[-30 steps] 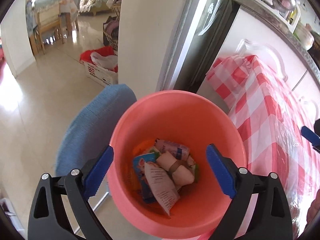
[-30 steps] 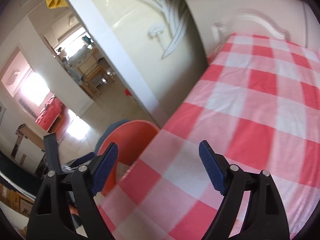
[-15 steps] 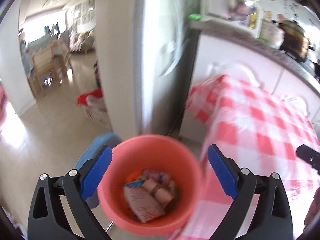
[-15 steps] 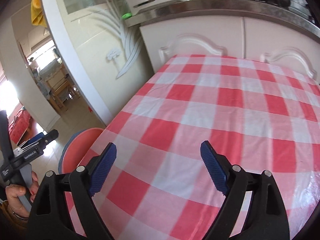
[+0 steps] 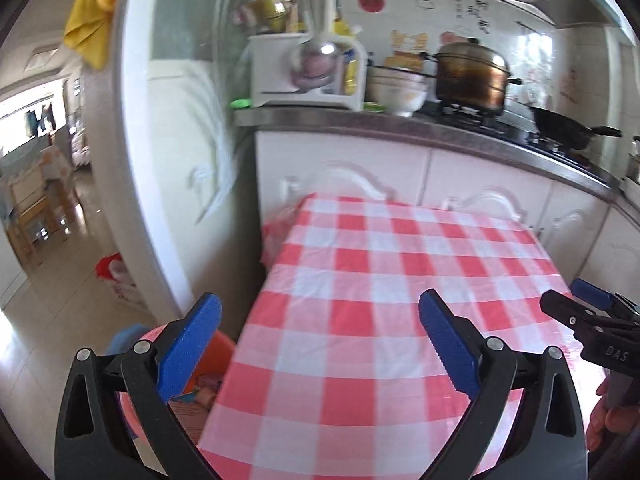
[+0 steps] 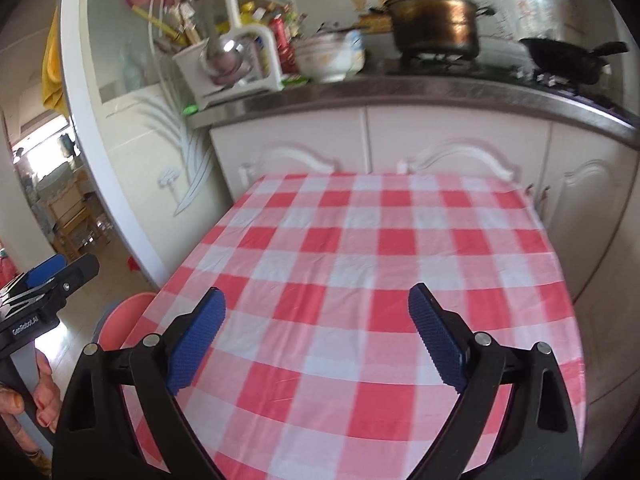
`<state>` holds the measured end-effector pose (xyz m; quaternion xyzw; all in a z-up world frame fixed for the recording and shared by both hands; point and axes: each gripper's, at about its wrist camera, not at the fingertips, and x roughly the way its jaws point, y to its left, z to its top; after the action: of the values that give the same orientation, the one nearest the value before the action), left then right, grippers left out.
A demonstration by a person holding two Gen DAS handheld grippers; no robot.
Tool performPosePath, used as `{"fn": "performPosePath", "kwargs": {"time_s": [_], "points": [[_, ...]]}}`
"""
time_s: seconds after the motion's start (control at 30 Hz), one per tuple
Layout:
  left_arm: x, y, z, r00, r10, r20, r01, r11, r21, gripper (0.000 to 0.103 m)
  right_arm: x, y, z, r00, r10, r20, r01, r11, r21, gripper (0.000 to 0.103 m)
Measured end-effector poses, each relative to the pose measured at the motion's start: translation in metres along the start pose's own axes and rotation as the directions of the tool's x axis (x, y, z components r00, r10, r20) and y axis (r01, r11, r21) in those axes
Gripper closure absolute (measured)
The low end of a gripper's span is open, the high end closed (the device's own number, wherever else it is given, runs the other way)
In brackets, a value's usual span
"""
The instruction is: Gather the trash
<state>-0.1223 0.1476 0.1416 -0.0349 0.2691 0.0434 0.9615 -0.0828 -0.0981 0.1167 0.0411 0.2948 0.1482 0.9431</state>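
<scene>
Both grippers are over the near end of the table [image 6: 360,248], which is covered in a red-and-white checked cloth. I see my left gripper [image 5: 320,344] with jaws spread wide and opening, nothing between the blue pads [image 5: 188,344], just bare cloth beyond them. Right gripper [image 6: 316,338] is the same: jaws wide and opening, empty, aimed at the middle of the cloth. The trash bin, a salmon-pink bucket [image 5: 208,360], sits on the floor at the table's near left corner, partly hidden under the cloth edge and behind the left gripper's left finger. Trash [image 5: 200,390] is inside it: crumpled wrappers, details too blurred to name. From the right wrist view only the bucket's rim [image 6: 124,316] shows, left of the table. A blue thing shows just behind the bucket; I cannot tell what it is. In the left wrist view the right gripper's tip pokes in at the right edge over the cloth. Right wrist view shows the other tool at far left, with a hand [image 6: 40,396] wrapped on its handle. At the far end are white cabinets [image 6: 460,148] touching the table, and on the counter above a large metal pot [image 6: 434,16] on the stove, a black pan [image 6: 568,60] to its right, a stack of bowls [image 6: 328,60] and a white rack [image 6: 236,64] to its left.
</scene>
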Motion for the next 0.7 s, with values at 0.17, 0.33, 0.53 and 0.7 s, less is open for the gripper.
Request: {"fn": "performPosePath", "kwargs": {"time_s": [0.17, 0.33, 0.53, 0.7], "points": [[-0.021, -0.038, 0.018, 0.996, -0.082, 0.032, 0.081, 0.996, 0.025, 0.005, -0.050, -0.020, 0.011, 0.988, -0.087, 0.126, 0.087, 0.996, 0.003, 0.008], [-0.043, -0.063, 0.034, 0.990, -0.129, 0.058, 0.127, 0.991, 0.035, 0.005, -0.104, -0.034, 0.021, 0.953, -0.169, 0.253, 0.168, 0.985, 0.024, 0.004], [-0.069, -0.077, 0.044, 0.983, -0.157, 0.091, 0.154, 0.987, 0.037, 0.005, -0.166, -0.040, 0.030, 0.883, -0.262, 0.389, 0.264, 0.963, 0.050, 0.004], [-0.089, -0.087, 0.050, 0.982, -0.121, 0.148, 0.113, 0.992, 0.062, 0.005, -0.207, -0.036, 0.035, 0.826, -0.300, 0.478, 0.311, 0.949, 0.058, 0.004]]}}
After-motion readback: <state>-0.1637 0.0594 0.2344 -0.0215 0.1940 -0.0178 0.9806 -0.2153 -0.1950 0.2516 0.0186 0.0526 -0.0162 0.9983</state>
